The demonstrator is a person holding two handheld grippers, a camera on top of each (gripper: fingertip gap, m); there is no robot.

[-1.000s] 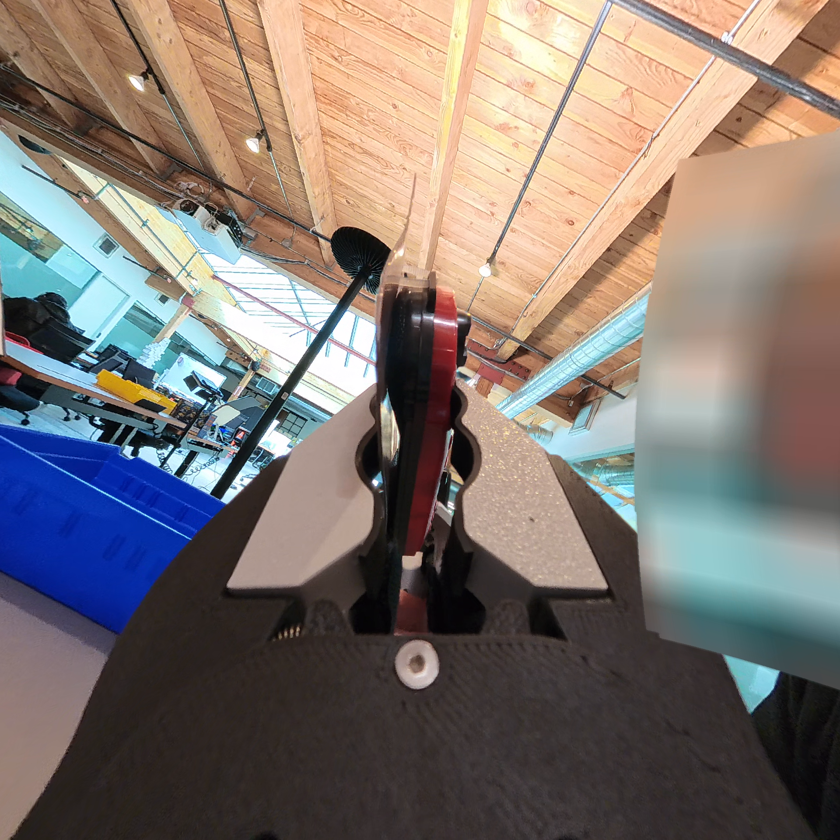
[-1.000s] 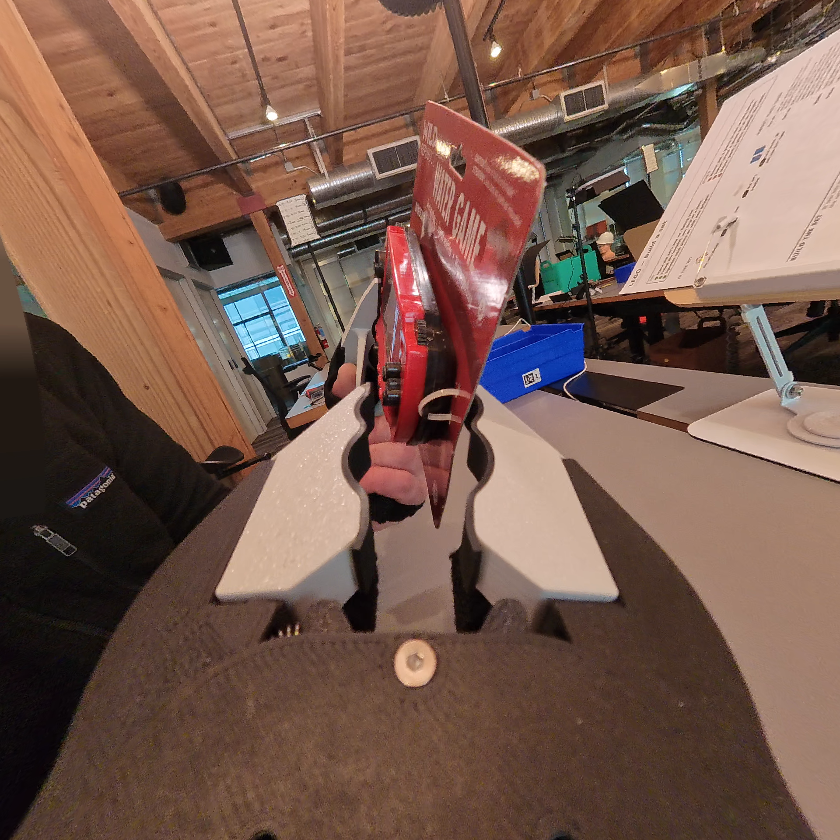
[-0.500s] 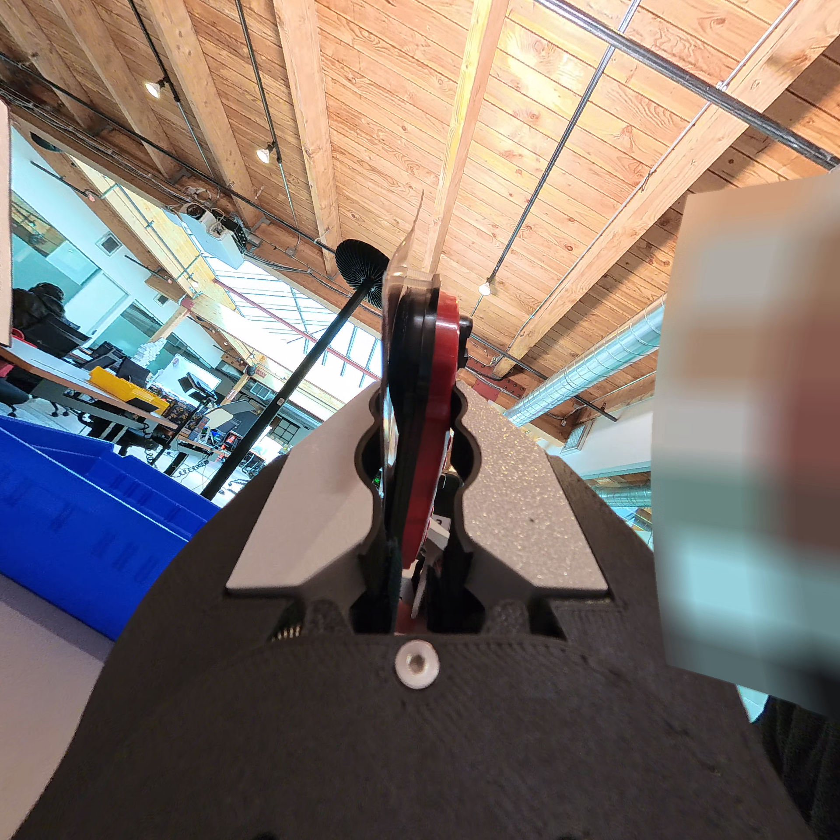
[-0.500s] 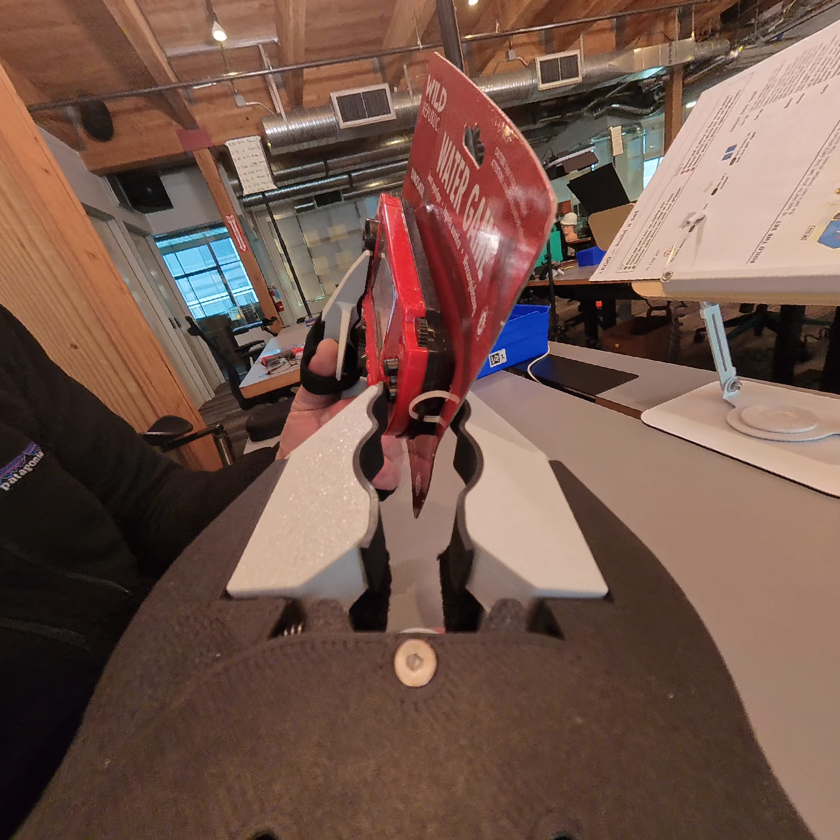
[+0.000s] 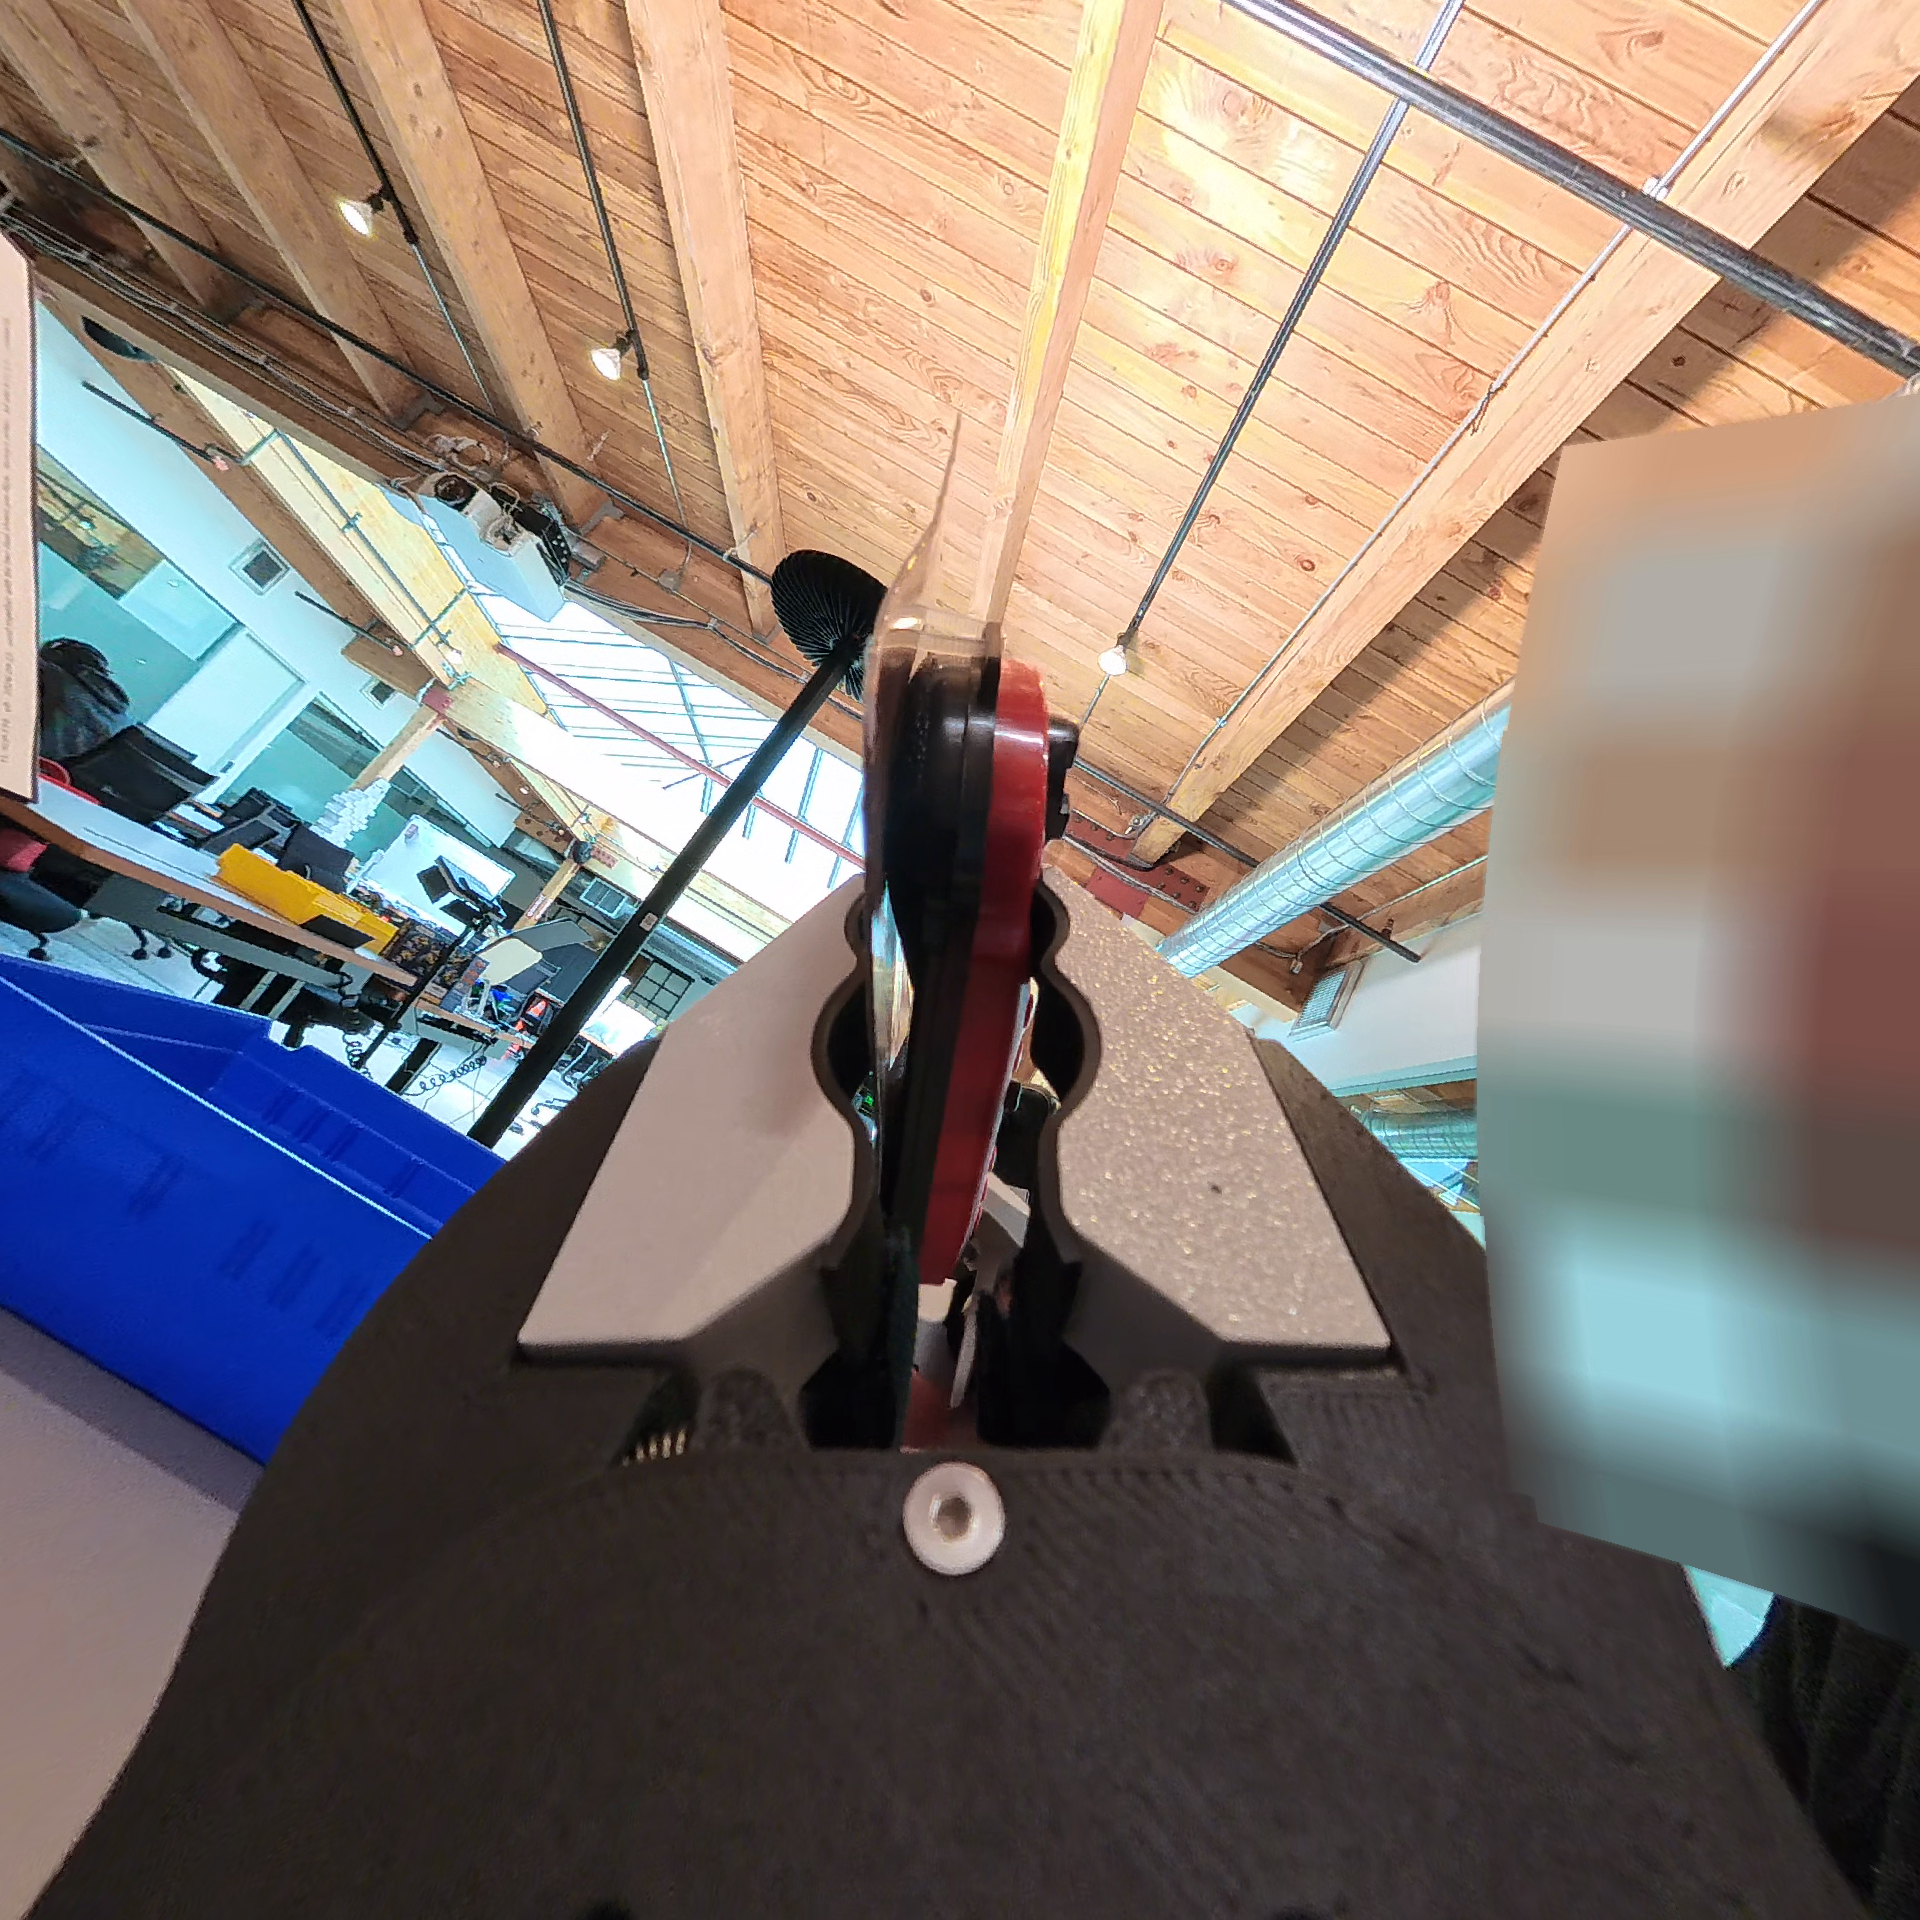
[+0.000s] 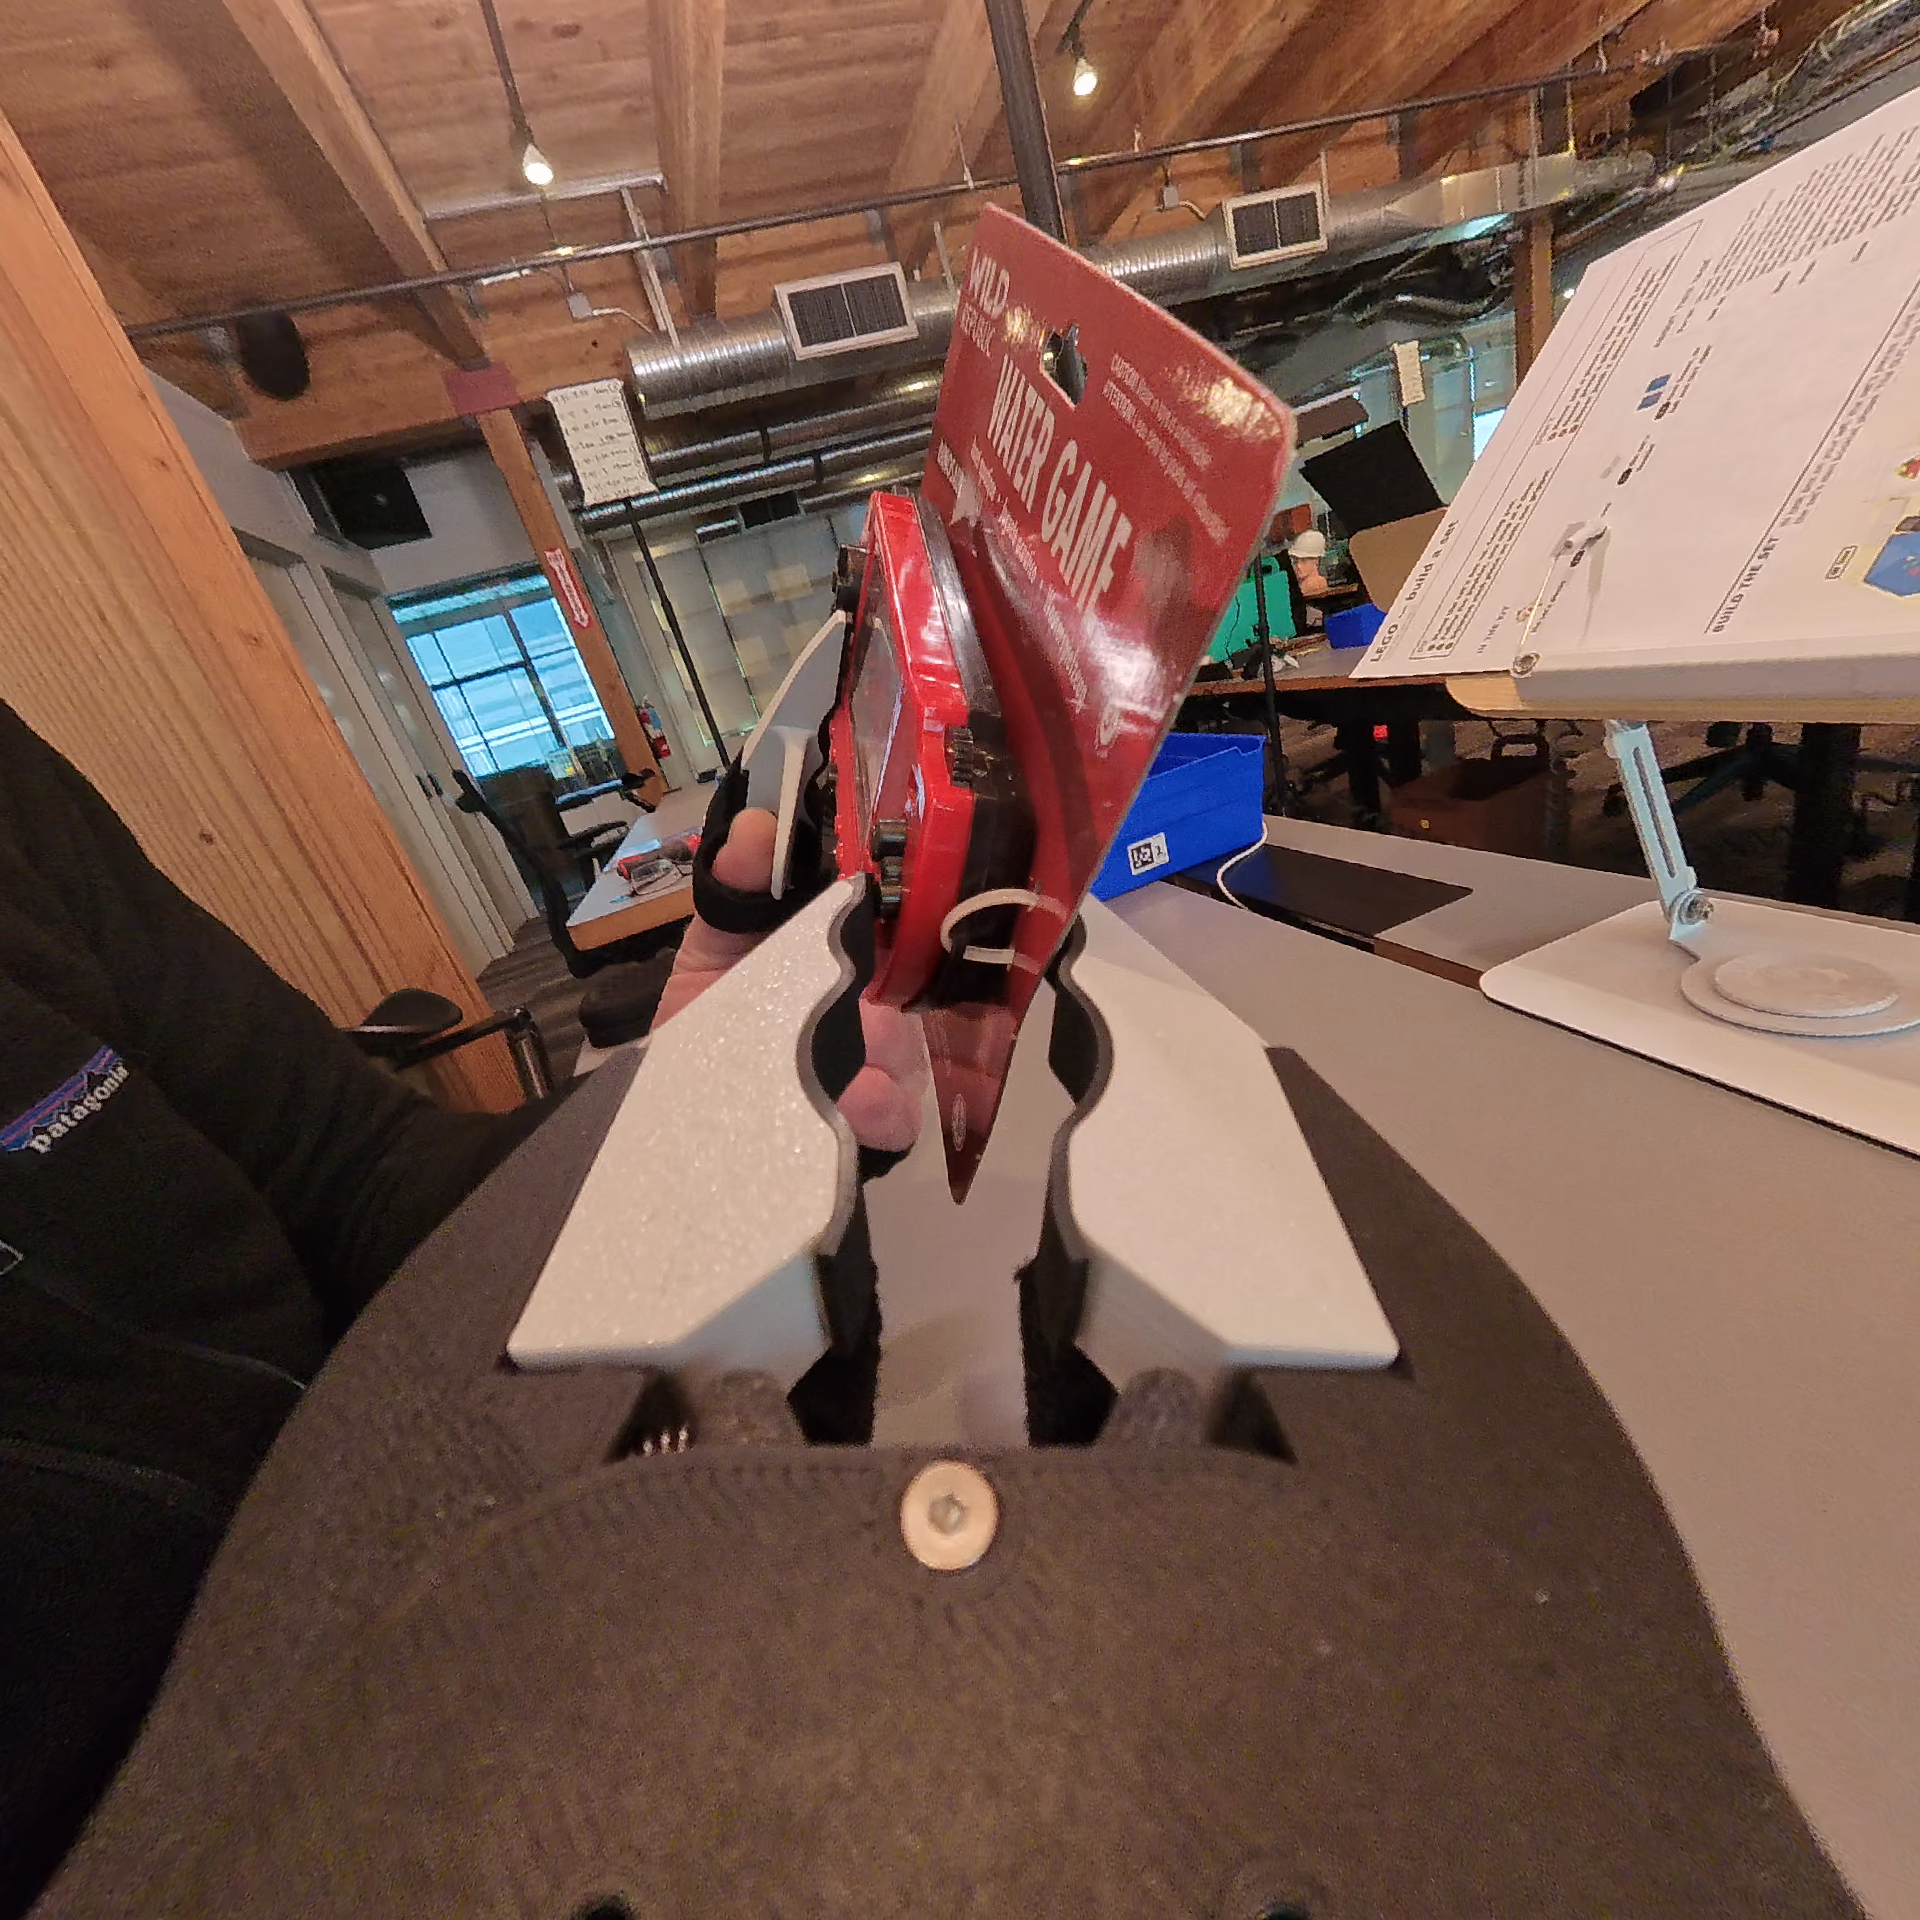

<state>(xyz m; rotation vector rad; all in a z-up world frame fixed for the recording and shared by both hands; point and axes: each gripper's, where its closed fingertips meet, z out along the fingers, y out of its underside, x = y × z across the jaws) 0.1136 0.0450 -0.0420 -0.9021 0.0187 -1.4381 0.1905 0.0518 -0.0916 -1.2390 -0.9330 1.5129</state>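
Observation:
A red handheld toy game zip-tied to a red backing card is held upright above the grey table. My left gripper is shut on it and points at the wooden ceiling; the toy shows edge-on in the left wrist view. One white finger of the left gripper and a gloved hand show behind the toy in the right wrist view. My right gripper has the toy's lower end between its fingertips, touching both sides. The card's bottom corner hangs between its fingers.
A blue bin sits left of the left gripper. A tilted document stand with a printed sheet and white base stands at right. Another blue bin lies beyond. A person's black sleeve and a wooden column are at left.
My right gripper's fingers narrowed around the toy's lower end and moved in closer to it. My left gripper tilted slightly but kept its hold.

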